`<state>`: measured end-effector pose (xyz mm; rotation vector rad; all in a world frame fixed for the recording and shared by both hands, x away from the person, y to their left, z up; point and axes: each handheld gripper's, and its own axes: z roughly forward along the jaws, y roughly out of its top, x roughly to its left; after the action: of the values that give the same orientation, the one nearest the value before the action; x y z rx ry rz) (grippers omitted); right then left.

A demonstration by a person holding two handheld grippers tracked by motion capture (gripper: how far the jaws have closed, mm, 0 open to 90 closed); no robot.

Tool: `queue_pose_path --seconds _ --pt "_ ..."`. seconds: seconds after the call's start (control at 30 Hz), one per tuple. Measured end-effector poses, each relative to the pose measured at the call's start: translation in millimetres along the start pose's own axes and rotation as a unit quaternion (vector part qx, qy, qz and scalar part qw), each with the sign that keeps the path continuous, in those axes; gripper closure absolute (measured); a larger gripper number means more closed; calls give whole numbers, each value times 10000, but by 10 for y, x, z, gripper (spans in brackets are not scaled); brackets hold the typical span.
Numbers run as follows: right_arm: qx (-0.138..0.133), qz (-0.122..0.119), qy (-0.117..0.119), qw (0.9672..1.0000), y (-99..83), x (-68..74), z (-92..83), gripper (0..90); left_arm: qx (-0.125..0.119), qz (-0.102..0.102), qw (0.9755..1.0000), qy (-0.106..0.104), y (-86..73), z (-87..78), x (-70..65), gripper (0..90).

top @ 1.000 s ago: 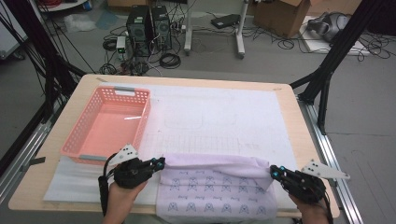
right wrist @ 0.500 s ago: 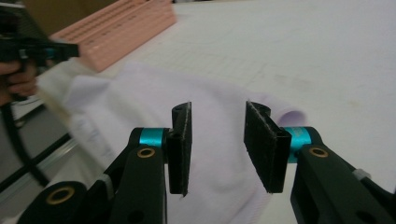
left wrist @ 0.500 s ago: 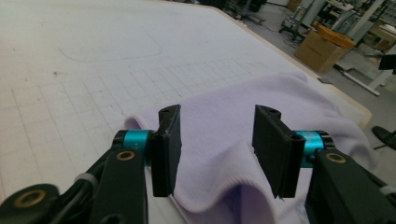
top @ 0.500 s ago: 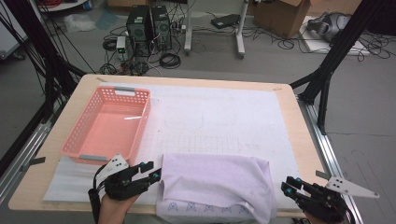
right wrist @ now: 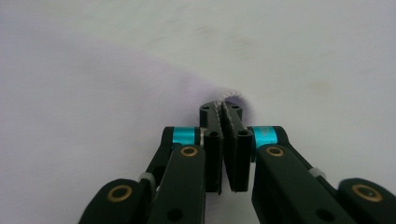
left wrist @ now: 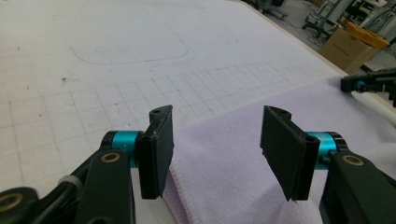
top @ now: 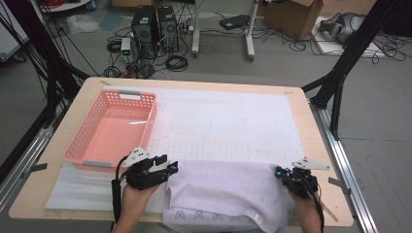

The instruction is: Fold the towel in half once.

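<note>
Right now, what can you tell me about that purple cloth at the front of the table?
The lilac towel looks soft, with a stitched hem and a row of small blue figures near its front edge, which hangs over the table's edge. It lies folded on the white gridded mat. The right gripper pinches its right corner; the left gripper stands open over its left edge.

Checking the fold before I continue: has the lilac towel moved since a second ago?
Yes. The lilac towel was a rolled strip stretched between the grippers; now it lies spread flat, its far edge nearer the pink basket.
</note>
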<state>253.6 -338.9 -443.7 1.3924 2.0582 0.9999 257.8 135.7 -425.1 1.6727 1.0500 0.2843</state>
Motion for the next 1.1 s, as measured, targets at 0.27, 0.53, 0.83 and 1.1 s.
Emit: queue_pose_path --seconds 0.27,0.53,0.83,1.1 --pt "-223 497 23 9985 -37 -119 -20 602 315 62 9993 186 -39 79 68 401" --pt "205 313 342 9987 -113 -115 -76 494 965 -50 9950 248 -103 311 155 390" --pt "300 104 567 9979 -137 -54 -131 609 1153 962 9867 629 -160 342 -18 557" --pt "309 362 699 9964 -153 -26 -130 842 1153 208 9929 219 -162 321 52 857"
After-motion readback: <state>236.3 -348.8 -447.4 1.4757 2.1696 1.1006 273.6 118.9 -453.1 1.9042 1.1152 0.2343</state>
